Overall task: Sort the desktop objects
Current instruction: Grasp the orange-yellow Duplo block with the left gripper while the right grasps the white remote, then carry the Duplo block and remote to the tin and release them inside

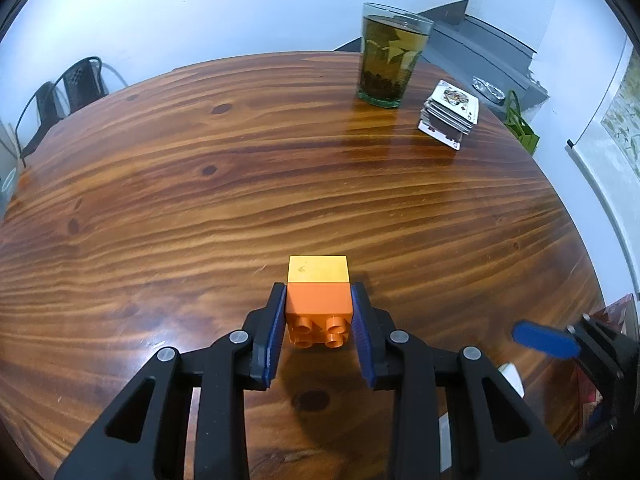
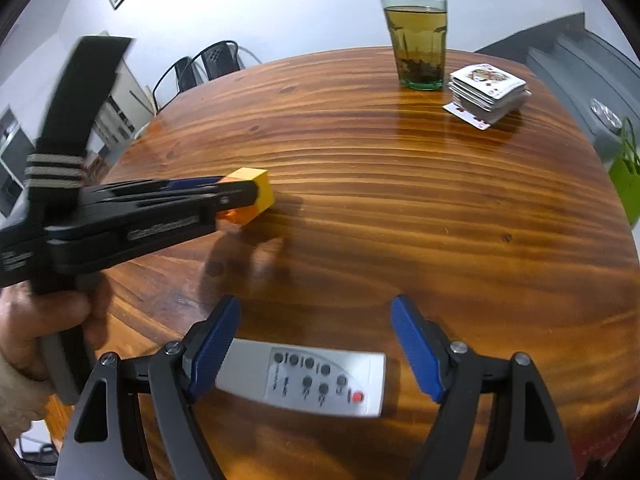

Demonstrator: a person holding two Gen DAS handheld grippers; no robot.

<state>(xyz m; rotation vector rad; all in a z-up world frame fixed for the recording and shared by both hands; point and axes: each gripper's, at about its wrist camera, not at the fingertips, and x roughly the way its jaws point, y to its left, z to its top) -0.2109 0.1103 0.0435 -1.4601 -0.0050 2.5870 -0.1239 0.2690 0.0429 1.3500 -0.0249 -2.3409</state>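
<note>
Orange-and-yellow block sits clamped between left gripper pads, seemingly lifted; right gripper gapes over remote.

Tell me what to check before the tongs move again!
1. Left tongs gripping the block: ok, both pads press its orange half.
2. Block lifted clear of the table: cannot tell; its shadow sits right under it.
3. Right tongs open: ok, pads stand wide with nothing between them.
4. Remote lined up under the right tongs: ok, it lies flat just below them, though one end runs under the pad on the picture's left.
5. Glass of tea out of the way: ok, upright at the far edge.
6. Cards out of the way: ok, stacked beside the glass.
</note>
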